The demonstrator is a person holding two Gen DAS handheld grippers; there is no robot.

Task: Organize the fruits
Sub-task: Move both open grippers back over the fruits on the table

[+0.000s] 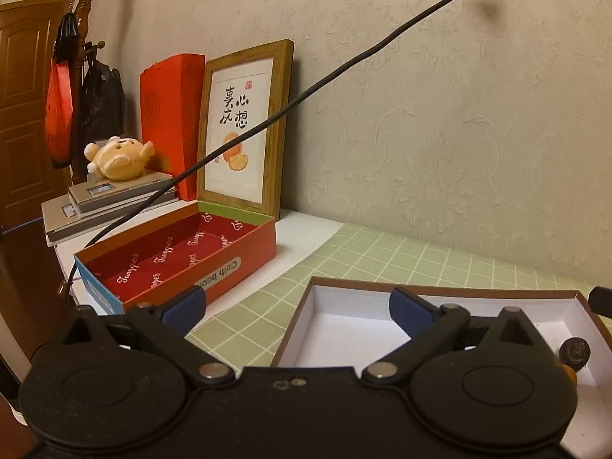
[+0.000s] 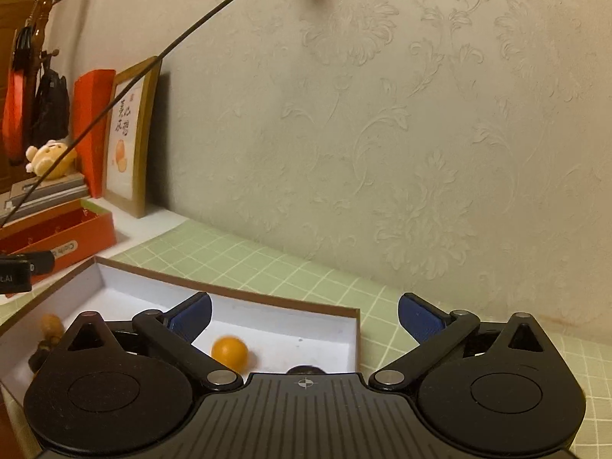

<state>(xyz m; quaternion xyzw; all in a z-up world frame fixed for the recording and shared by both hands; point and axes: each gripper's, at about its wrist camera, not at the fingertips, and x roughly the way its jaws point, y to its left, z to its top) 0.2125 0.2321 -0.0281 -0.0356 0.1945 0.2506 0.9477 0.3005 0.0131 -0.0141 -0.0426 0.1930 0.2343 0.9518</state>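
Left tool [image 1: 294, 306] open wide, holding nothing, above near-left corner of white box [image 1: 340, 329]. Dark fruit [image 1: 574, 350] inside white box, right end. Red box [image 1: 179, 256] left of white box, on bench [image 1: 367, 256].

We see a table under a green grid mat [image 1: 382, 256]; the white-lined box [image 1: 344, 329] sits at six o'clock, the red box [image 1: 244, 244] at nine.
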